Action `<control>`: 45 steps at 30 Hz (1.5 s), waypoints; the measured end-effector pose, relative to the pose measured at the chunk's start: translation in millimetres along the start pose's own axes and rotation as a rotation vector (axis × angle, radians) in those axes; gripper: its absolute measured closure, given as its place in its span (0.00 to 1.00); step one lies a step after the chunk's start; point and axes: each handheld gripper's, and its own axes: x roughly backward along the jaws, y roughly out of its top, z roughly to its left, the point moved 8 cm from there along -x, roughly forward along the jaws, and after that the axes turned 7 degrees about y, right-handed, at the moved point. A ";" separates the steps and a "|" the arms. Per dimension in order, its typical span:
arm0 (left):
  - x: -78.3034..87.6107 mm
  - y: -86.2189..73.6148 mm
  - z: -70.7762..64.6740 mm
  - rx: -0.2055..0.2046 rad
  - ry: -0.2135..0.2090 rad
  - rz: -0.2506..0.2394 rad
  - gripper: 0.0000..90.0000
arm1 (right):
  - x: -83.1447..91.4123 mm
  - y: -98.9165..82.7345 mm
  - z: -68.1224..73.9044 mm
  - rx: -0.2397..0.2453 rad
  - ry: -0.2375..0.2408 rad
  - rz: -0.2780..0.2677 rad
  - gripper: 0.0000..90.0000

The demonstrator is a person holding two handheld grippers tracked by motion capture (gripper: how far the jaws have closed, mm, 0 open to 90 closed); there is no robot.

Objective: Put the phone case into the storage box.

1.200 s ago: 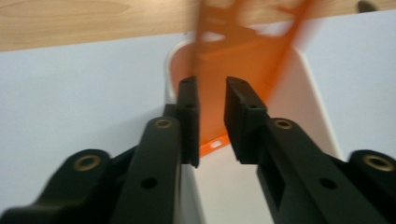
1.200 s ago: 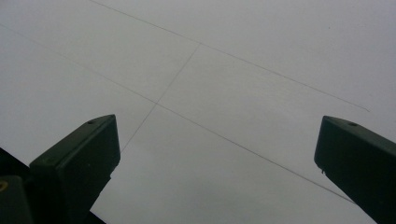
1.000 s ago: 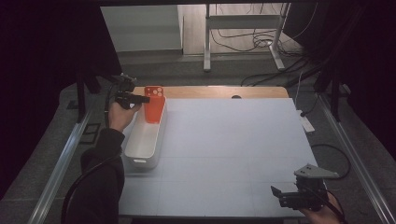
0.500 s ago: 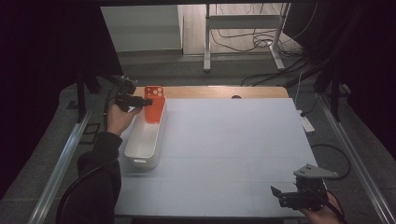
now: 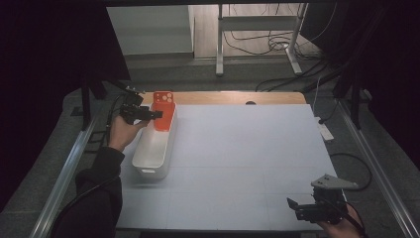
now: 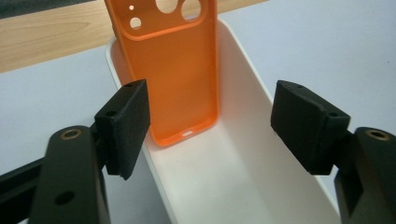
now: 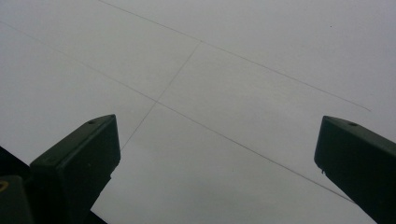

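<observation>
- Left gripper view: left hand-held gripper (image 6: 210, 126) hovering with jaws spread wide, gripping nothing, straddling the near wall of a white bin (image 6: 261, 140).
- Standing inside that bin, an orange phone case (image 6: 180, 74), leaning upright against the far end, camera cut-outs at top, bottom edge resting on the bin floor.
- High view: left hand-held gripper (image 5: 151, 115) pointing at the phone case (image 5: 164, 111) from just beside it; white bin (image 5: 151, 158) sitting at the left edge of the table (image 5: 247, 148).
- Right hand-held gripper (image 5: 293, 207) hanging at the near right corner, well apart from the bin.
- Right gripper view: right hand-held gripper (image 7: 217, 163) showing jaws spread over bare table (image 7: 210, 70), holding nothing.
</observation>
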 end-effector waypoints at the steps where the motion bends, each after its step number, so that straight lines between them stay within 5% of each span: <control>1: 0.9 -0.4 -1.1 -0.002 -0.002 -0.001 0.30 | 0.0 0.0 0.0 0.000 0.000 0.000 0.00; 19: 13.0 -11.8 -27.0 -0.072 -0.025 -0.018 0.09 | -0.3 0.0 0.4 0.002 -0.001 0.002 0.00; 45: 31.4 -41.5 -49.6 -0.147 -0.047 -0.062 0.01 | -1.4 -0.3 1.1 0.011 -0.003 0.012 0.00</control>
